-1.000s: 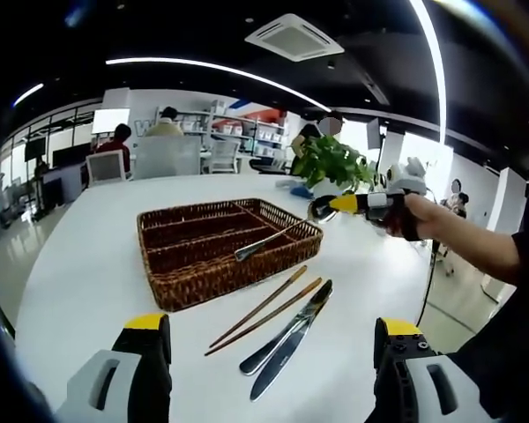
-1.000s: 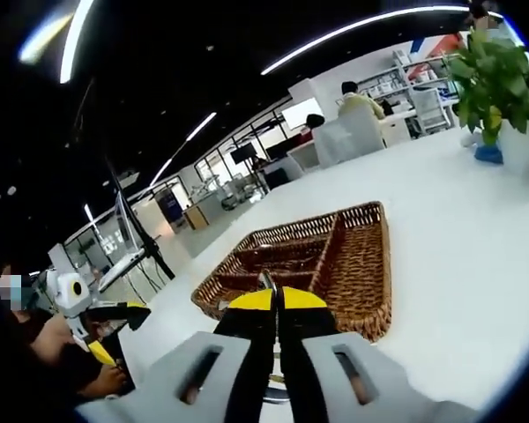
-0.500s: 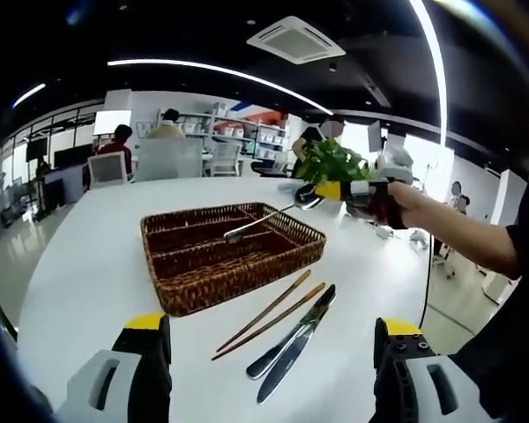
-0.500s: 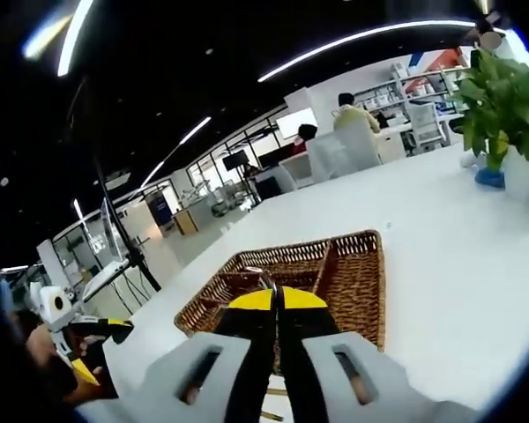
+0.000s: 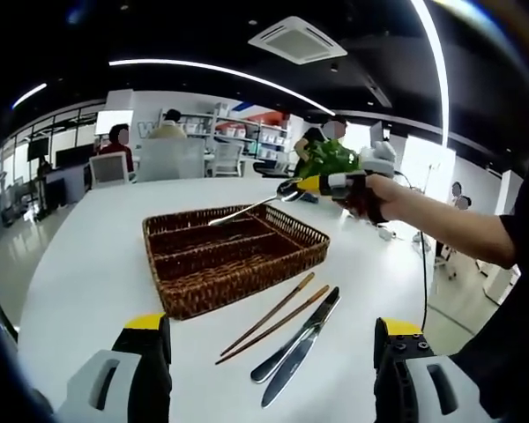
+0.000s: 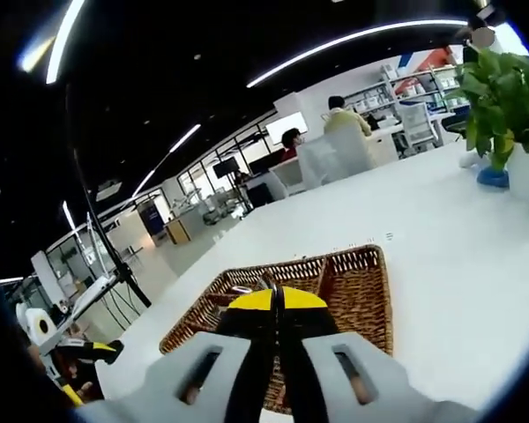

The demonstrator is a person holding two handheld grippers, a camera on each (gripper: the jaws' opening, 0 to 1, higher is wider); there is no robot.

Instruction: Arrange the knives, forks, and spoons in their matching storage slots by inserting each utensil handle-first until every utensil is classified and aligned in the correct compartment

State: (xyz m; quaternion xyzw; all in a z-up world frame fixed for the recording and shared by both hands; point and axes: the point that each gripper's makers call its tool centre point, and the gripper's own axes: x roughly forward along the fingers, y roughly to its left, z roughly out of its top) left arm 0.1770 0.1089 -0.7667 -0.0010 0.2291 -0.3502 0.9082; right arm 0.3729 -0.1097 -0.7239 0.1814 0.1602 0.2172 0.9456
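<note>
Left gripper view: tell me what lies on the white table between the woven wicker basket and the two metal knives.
Two brown wooden chopsticks lie side by side there, between the basket and the knives, on the table.

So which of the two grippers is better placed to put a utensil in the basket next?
The right gripper: it is shut on the spoon, held over the basket. The left gripper is open, away from it.

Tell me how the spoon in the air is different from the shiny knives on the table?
The silver metal spoon is pinched by the right gripper and hangs tilted above the brown wicker basket. The two silver metal knives lie flat on the white table, untouched, outside the basket. All are silvery metal.
</note>
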